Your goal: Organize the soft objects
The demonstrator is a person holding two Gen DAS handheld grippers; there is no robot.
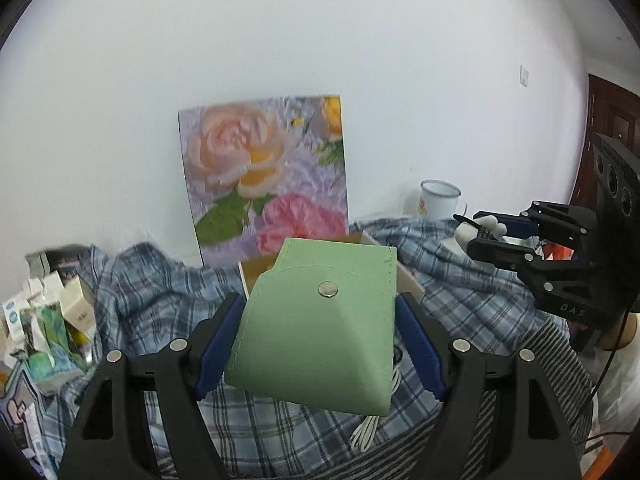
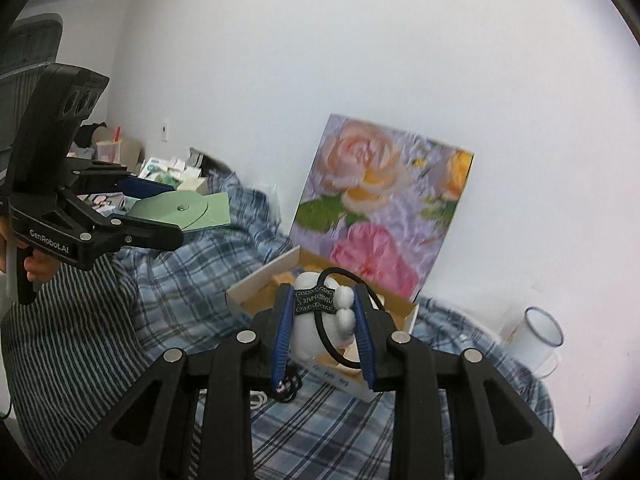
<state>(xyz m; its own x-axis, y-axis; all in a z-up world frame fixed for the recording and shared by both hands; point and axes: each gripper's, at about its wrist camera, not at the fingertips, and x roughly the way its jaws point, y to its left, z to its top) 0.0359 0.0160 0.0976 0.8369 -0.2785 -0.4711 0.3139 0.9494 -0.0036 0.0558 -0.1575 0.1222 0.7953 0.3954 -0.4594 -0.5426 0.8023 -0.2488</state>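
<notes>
Two grips | green pouch (image 1: 316,332) between left jaws | white plush (image 2: 320,320) between right jaws

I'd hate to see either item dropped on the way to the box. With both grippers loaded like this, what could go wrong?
1. The left gripper pinches the floppy green pouch only by its side edges; it could bow and slip out.
2. The right gripper squeezes a white plush hair tie; its dangling elastic loop could catch on the cardboard box rim.
</notes>
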